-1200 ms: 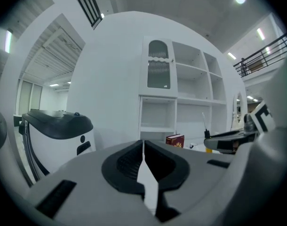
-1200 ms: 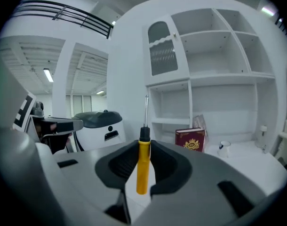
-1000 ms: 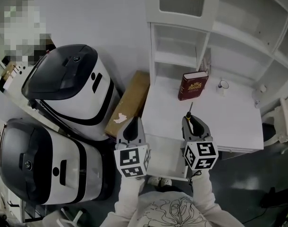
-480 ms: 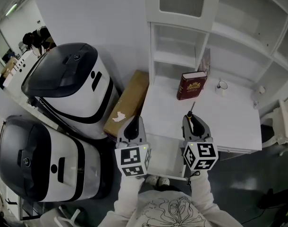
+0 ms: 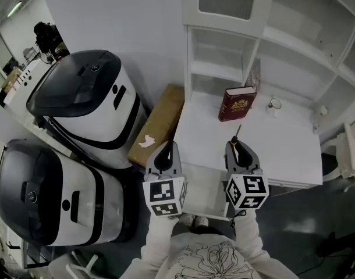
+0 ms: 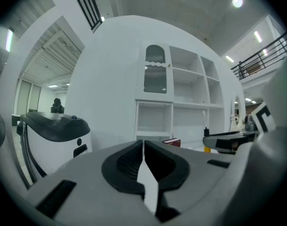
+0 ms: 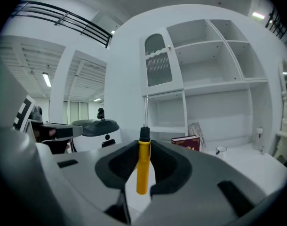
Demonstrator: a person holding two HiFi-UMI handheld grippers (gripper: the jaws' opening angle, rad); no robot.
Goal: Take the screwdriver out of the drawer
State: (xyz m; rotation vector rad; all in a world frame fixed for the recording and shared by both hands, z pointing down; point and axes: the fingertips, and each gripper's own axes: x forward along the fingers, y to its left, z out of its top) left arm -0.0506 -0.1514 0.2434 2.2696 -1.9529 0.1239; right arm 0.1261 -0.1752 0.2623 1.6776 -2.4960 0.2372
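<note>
Screwdriver point(image 7: 142, 166), yellow-handled with its metal shaft pointing forward, is pinched between the jaws of the right gripper point(image 5: 238, 149) at lower centre-right of the head view, over the front edge of the white desk point(image 5: 282, 150) and out of the open drawer point(image 5: 205, 188). Left gripper point(image 5: 164, 156), at lower centre beside the drawer, has its jaws pressed together on nothing. A red book point(image 5: 238, 104) stands further up the desk.

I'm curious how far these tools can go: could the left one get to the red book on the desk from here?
Probably yes. Only bare white desk lies between the left gripper and the upright red book, and its fingers are shut with nothing in them.
</note>
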